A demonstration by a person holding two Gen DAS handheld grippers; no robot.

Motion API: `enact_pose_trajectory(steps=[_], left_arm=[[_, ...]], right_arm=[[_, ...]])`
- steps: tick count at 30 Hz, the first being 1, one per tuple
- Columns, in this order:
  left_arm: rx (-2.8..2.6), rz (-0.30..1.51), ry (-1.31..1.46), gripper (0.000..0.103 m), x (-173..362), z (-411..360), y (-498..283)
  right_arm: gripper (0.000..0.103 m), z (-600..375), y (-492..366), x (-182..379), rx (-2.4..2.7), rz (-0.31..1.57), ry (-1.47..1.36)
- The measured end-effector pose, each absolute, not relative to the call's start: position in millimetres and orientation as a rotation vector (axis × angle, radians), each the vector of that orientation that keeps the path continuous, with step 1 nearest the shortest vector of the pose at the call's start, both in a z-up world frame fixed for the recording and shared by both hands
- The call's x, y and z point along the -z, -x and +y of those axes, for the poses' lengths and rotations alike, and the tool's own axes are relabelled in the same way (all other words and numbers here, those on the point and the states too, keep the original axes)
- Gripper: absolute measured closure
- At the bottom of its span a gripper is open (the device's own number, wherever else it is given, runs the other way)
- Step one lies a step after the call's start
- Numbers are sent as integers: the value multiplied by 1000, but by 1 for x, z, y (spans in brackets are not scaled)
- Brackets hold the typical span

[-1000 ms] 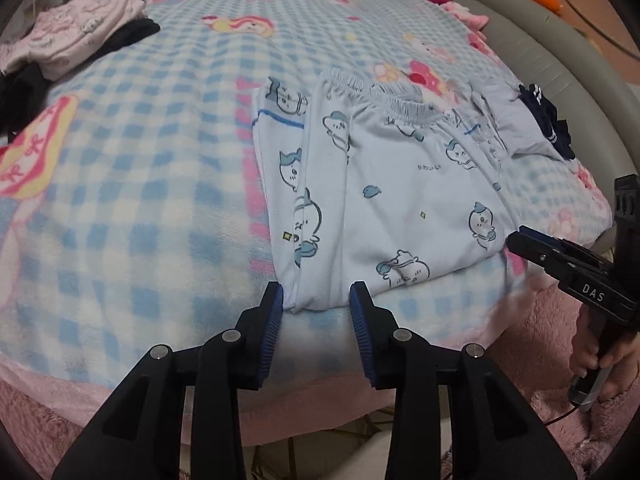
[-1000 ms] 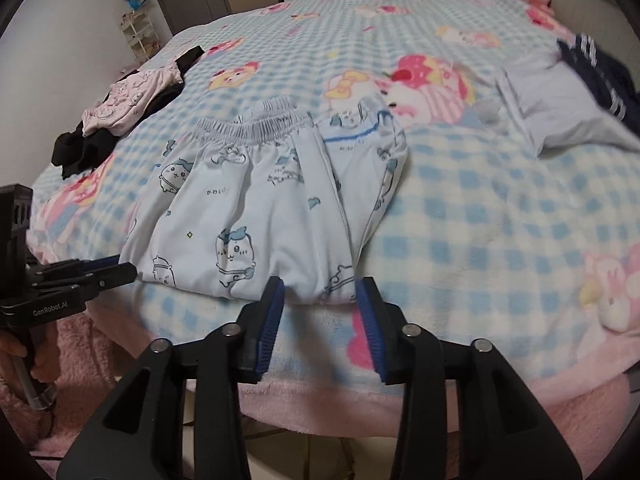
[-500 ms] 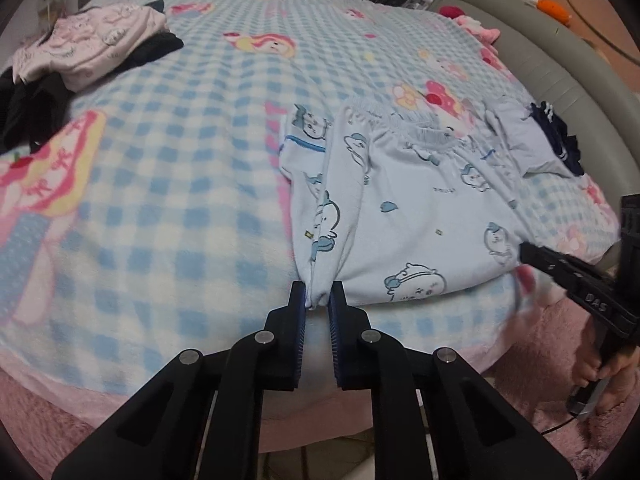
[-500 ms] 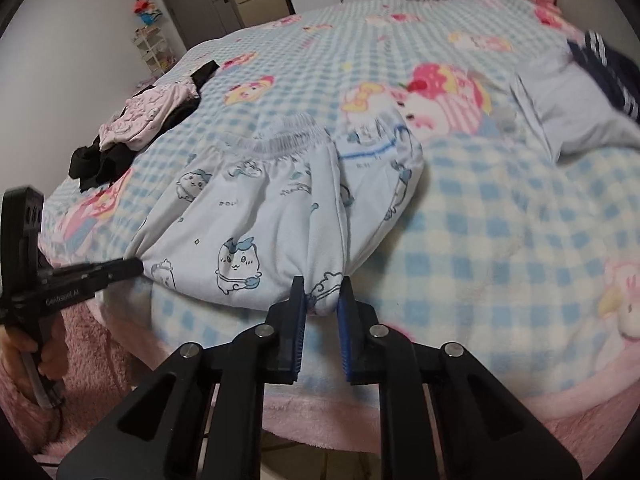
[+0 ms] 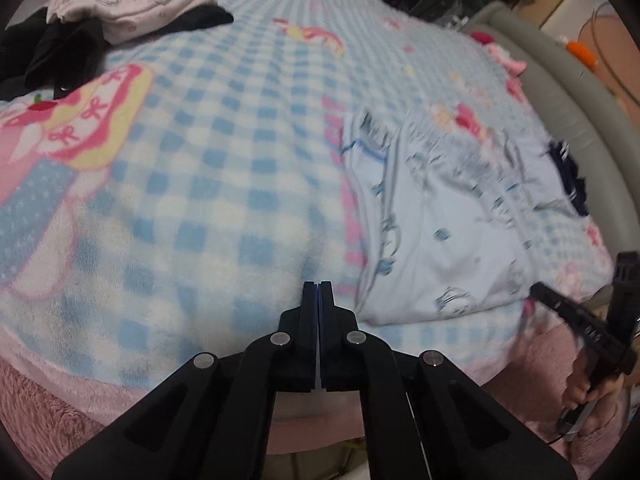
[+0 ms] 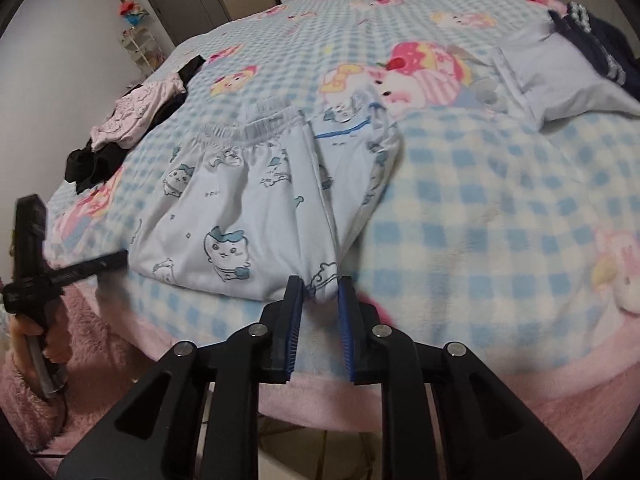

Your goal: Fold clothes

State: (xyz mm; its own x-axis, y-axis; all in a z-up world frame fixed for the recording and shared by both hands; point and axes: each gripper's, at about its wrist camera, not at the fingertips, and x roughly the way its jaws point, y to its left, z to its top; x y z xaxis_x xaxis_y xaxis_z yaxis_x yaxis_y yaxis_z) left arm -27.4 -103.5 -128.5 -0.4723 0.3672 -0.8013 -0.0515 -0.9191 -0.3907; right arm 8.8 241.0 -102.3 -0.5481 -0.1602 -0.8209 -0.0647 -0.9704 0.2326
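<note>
The pale blue pyjama trousers (image 6: 256, 216) lay on the checked blanket (image 6: 480, 216) near the bed's front edge, folded lengthwise with the elastic waistband on the far side and the cuffs toward the grippers. This lie fitted two stages: a fold just set down, or a fold about to be carried further.

The right gripper (image 6: 318, 300) stood with its blue-padded fingers apart, one on each side of the nearest cuff corner. The cloth sat between them, but I could not see that they pressed it. Probably the corner was framed this way because it is the easiest place to take or to release the garment.

The left gripper (image 5: 319, 304) had its fingers closed together with nothing between them. The trousers (image 5: 440, 236) lay ahead and to its right, apart from the tips, and only blanket was straight ahead of it.

Far ahead and to the left of the left gripper lay a pink garment (image 5: 136, 0) on dark clothes (image 5: 60, 52). To the right of the right gripper, farther away, rested a grey folded piece (image 6: 560, 80).
</note>
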Motion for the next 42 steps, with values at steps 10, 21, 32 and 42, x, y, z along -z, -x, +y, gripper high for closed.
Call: enact_pose_trajectory(steps=[10, 21, 32, 42], left_arm=[[-2350, -155, 1308, 78, 109, -4, 43], [-2412, -170, 1506, 100, 146, -21, 63], [-2430, -105, 1312, 74, 104, 3, 65], [-2444, -122, 1410, 79, 130, -1, 101]], right_arm=[[76, 234, -9, 96, 2704, -268, -1469], [80, 223, 2, 121, 2708, -75, -1550], [82, 235, 14, 66, 2696, -169, -1380], [95, 177, 70, 121, 2602, 22, -1489]])
